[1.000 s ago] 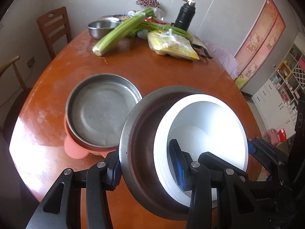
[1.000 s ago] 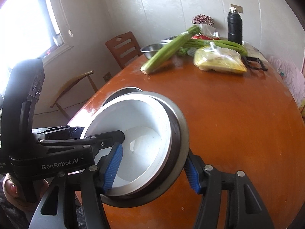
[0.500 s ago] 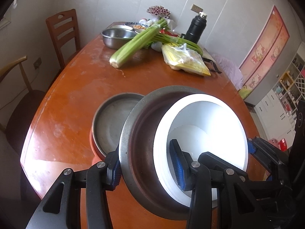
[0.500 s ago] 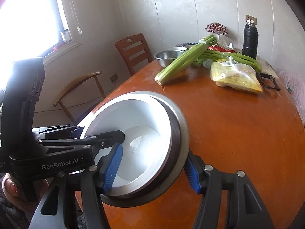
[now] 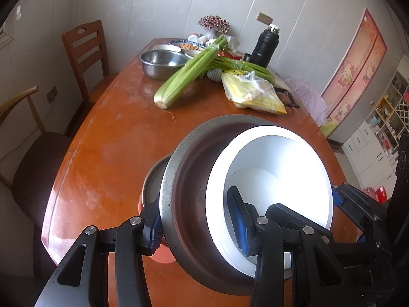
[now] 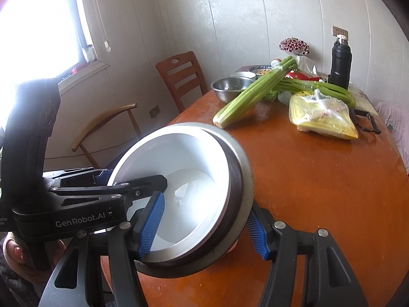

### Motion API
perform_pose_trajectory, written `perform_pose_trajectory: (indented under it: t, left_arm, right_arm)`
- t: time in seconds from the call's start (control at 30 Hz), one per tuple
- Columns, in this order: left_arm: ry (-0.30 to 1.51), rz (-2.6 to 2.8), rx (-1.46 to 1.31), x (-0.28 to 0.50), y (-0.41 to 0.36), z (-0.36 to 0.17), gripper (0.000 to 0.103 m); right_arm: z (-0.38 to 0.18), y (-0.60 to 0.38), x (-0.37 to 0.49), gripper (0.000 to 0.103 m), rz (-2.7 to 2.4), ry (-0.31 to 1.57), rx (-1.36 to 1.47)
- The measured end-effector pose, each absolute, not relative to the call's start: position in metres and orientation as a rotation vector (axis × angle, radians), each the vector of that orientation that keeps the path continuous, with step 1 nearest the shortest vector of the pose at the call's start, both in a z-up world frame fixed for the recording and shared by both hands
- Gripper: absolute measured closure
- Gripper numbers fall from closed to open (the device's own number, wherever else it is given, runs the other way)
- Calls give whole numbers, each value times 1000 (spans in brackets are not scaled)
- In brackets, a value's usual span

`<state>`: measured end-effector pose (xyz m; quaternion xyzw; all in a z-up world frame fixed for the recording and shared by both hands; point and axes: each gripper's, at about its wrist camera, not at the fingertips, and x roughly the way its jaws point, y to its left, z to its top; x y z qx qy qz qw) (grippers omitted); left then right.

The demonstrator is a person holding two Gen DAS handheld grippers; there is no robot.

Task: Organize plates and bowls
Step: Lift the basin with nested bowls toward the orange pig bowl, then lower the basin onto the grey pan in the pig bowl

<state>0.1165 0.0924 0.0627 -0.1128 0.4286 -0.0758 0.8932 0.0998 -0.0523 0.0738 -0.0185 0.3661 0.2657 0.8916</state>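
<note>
- a white bowl (image 5: 276, 179) sits nested inside a steel bowl (image 5: 189, 199); the white one is glossy and glaring in the light, the steel one dull grey with a broad flat rim and a dark inner wall.
- the pair is held up above the near end of the counter (image 5: 110, 138), tipped so the mouths face toward the cameras and upward, the bases away.
- the left hand-held gripper (image 5: 196, 220) is clamped across the stack's near-left edge: one blue pad outside the steel rim, the other inside the white bowl.
- the right hand-held gripper (image 6: 204, 227) grips the opposite edge the same way, one pad inside the white bowl, one outside the steel rim; both stand at a middling width, closed on the nested walls.
- just behind and below the stack in the left view, a steel plate (image 5: 153, 176) rests on an orange dish (image 5: 163, 255) on the counter, mostly hidden.
- the counter is a rounded, glossy orange-brown wood top with pale worn patches.
- at its far end: a celery bunch (image 5: 189, 74), a metal basin (image 5: 161, 62), a yellow plastic bag (image 5: 253, 93), a black flask (image 5: 263, 47).
- a wooden chair (image 5: 84, 51) stands by the pale panelled wall; a bright window (image 6: 38, 25) lies to the left in the right view.
- a person's finger (image 6: 12, 250) shows at the lower left of the right view.
</note>
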Motion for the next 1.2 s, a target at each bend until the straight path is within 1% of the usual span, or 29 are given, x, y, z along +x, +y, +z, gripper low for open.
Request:
perform_pose_trajectory:
  t: [0.37,1.2]
  left_arm:
    - [879,-130,-243,118,109,59,58]
    - [950,-102,-262,141,115,18,58]
  right_arm:
    - [72,-36,107,41,576,737,-44]
    - [33,-27,130,41,591,812,-48]
